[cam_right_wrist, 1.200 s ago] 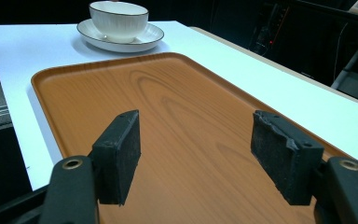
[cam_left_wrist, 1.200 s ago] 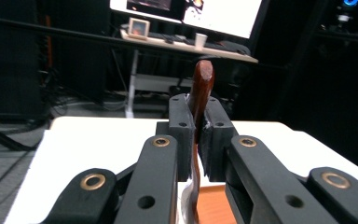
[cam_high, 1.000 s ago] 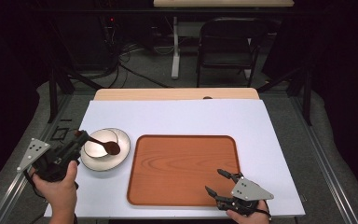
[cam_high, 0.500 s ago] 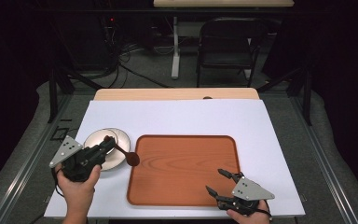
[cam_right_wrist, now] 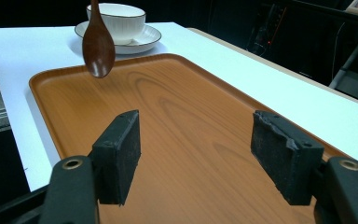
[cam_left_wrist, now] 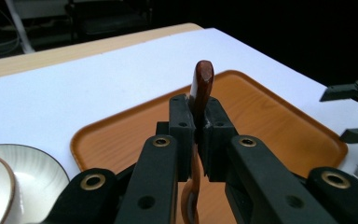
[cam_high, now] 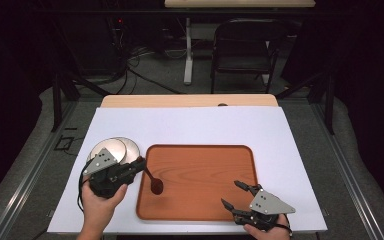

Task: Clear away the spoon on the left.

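My left gripper (cam_high: 141,165) is shut on the handle of a dark brown wooden spoon (cam_high: 155,185). The spoon's bowl hangs low over the left part of the orange-brown wooden tray (cam_high: 215,165). In the left gripper view the jaws clamp the spoon (cam_left_wrist: 203,81) with its handle end sticking up above the tray (cam_left_wrist: 270,121). My right gripper (cam_high: 231,193) rests open at the tray's near right corner, nothing between its jaws. The right gripper view has the spoon (cam_right_wrist: 98,46) hanging ahead over the tray (cam_right_wrist: 182,107).
A white bowl (cam_right_wrist: 116,16) on a saucer (cam_right_wrist: 147,36) stands left of the tray, partly behind my left gripper in the high view. The white mat (cam_high: 205,125) covers the table; a wooden strip (cam_high: 190,101) lies at its back, a chair (cam_high: 242,45) beyond.
My left gripper has carried the spoon from the bowl rightward to above the tray's left part. The right gripper has stayed put.
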Tool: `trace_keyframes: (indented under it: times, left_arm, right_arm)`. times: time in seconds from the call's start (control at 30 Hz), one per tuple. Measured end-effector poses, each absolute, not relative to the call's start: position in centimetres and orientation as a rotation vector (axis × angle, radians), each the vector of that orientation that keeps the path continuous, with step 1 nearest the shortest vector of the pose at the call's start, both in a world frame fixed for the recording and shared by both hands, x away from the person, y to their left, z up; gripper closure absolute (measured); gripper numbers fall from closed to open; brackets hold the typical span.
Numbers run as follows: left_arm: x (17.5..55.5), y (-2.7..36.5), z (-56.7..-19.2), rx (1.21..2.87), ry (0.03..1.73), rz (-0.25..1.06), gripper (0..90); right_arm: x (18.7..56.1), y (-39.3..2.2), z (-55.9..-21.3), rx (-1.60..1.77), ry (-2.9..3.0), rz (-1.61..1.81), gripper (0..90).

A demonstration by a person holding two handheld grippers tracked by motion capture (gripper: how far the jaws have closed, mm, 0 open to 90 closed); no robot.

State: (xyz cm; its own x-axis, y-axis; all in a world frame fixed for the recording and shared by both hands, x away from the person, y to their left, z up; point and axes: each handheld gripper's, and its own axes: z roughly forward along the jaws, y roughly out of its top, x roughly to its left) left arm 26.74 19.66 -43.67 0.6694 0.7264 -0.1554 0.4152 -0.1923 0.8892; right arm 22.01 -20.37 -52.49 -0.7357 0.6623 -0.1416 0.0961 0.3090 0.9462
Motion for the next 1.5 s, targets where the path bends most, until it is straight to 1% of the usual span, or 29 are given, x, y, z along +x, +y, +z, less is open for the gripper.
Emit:
trace_keyframes:
  times: [0.6,0.73,1.0,1.23,1.5]
  left_arm:
    - [27.8,18.4,-44.8,1.923,0.929,0.254,84.7]
    - [28.3,18.5,-45.2,1.905,0.954,0.234,84.7]
    - [29.6,17.9,-45.6,1.89,1.001,0.243,83.8]
    - [30.7,17.4,-45.7,1.915,1.031,0.258,82.8]
    - [31.8,17.1,-46.3,1.888,1.096,0.248,82.4]
  right_arm:
    - [22.0,-20.4,-52.5,0.67,2.063,1.436,32.6]
    - [22.0,-20.4,-52.5,0.671,2.064,1.436,32.6]
    - [22.0,-20.4,-52.5,0.671,2.061,1.435,32.7]
    - [22.0,-20.4,-52.5,0.672,2.058,1.437,32.7]
    - [22.0,-20.4,-52.4,0.673,2.059,1.441,32.7]
